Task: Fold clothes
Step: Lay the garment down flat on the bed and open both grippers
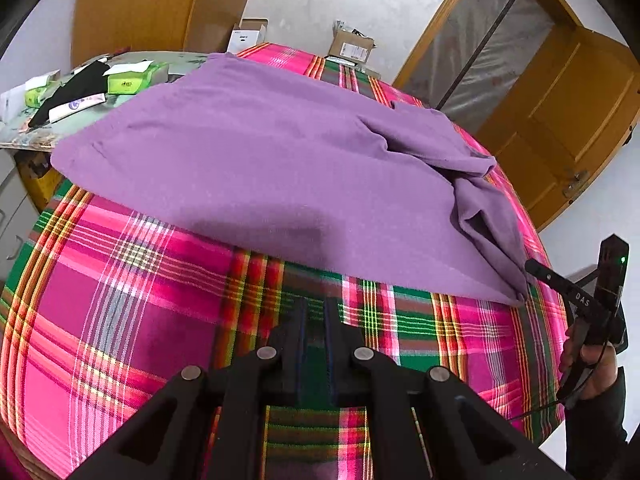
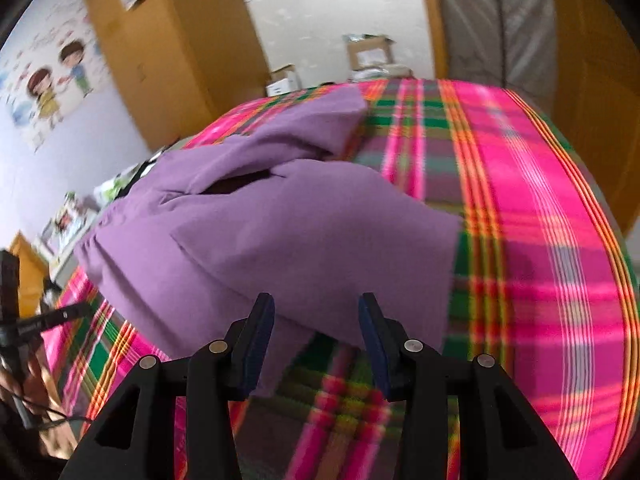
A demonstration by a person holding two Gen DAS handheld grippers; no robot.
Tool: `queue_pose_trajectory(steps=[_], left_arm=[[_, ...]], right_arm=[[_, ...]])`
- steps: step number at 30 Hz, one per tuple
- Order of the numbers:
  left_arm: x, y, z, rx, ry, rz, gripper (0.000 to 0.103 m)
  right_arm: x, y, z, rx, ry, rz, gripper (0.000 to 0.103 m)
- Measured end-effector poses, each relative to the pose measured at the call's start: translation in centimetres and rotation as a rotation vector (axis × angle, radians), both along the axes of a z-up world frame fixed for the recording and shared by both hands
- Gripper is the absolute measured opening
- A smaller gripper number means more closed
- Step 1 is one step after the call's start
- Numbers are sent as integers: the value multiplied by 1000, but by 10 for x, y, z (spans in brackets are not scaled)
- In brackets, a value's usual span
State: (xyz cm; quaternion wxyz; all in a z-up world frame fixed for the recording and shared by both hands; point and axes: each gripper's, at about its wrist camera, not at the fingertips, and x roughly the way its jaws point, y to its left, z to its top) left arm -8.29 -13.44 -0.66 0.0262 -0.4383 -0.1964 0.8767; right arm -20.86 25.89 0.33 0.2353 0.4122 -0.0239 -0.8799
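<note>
Plainly the fold had not begun; this looked like the reaching stage. The purple garment (image 1: 248,160) lay spread on the plaid-covered bed (image 1: 132,304), its right side bunched. The left gripper (image 1: 316,312) hovered over bare plaid just short of the near hem, jaws nearly together and empty. The right gripper (image 2: 316,320) stood wide at the near corner, cloth between its fingers but not pinched. Next, I judged, both needed to close on that near edge.
</note>
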Motion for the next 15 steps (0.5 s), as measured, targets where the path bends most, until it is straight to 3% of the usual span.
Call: queue_pose_trajectory(steps=[7,15], left_arm=[[3,3,0,-20,28,2,8],[2,4,0,-24,10,21,8]], right_arm=[[15,4,-9,163,50,-9,46],[1,-19,-13,321,111,34,47]])
